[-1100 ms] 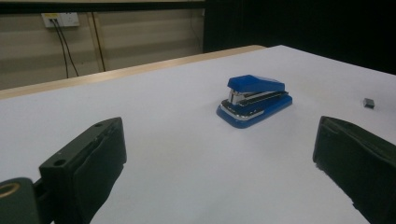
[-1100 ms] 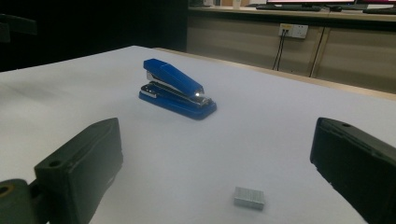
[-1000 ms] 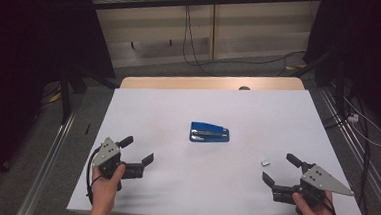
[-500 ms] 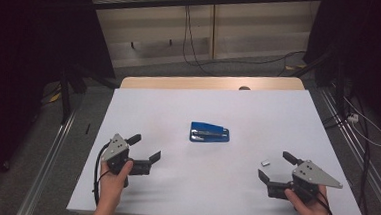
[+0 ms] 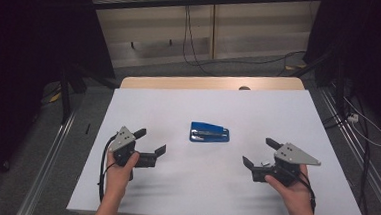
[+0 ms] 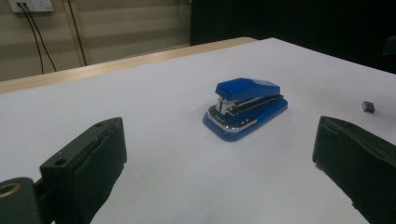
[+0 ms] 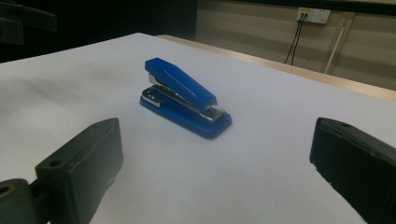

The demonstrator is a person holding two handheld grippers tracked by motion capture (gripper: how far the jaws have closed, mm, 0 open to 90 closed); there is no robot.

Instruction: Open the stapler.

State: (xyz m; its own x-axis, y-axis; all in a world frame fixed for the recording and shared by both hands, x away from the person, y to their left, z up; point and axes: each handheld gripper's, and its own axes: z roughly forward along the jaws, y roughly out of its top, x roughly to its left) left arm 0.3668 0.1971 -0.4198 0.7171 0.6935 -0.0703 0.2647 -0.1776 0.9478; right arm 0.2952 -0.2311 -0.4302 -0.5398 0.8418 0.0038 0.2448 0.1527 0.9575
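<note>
A blue stapler (image 5: pixel 209 132) with a chrome strip lies flat in the middle of the white table (image 5: pixel 278 108). My left gripper (image 5: pixel 150 141) is held low to its left, open, with its jaws pointed at the stapler and nothing between them. On the other side, my right gripper (image 5: pixel 257 151) stands open and empty, also aimed at it. The left gripper view has the stapler (image 6: pixel 245 107) ahead, between the spread jaws of the left gripper (image 6: pixel 219 158). In the right gripper view the stapler (image 7: pixel 184 98) lies ahead of the right gripper (image 7: pixel 217 158).
A small dark block (image 6: pixel 368 107) lies on the table to the right of the stapler in the left gripper view. A wooden strip (image 5: pixel 210 82) borders the table's far edge. Metal rails (image 5: pixel 50 154) run along both sides, and cables (image 5: pixel 192 42) trail over the floor beyond.
Both grippers have moved inward and slightly forward, towards the stapler. Their jaws stay spread, and the stapler has not moved.
</note>
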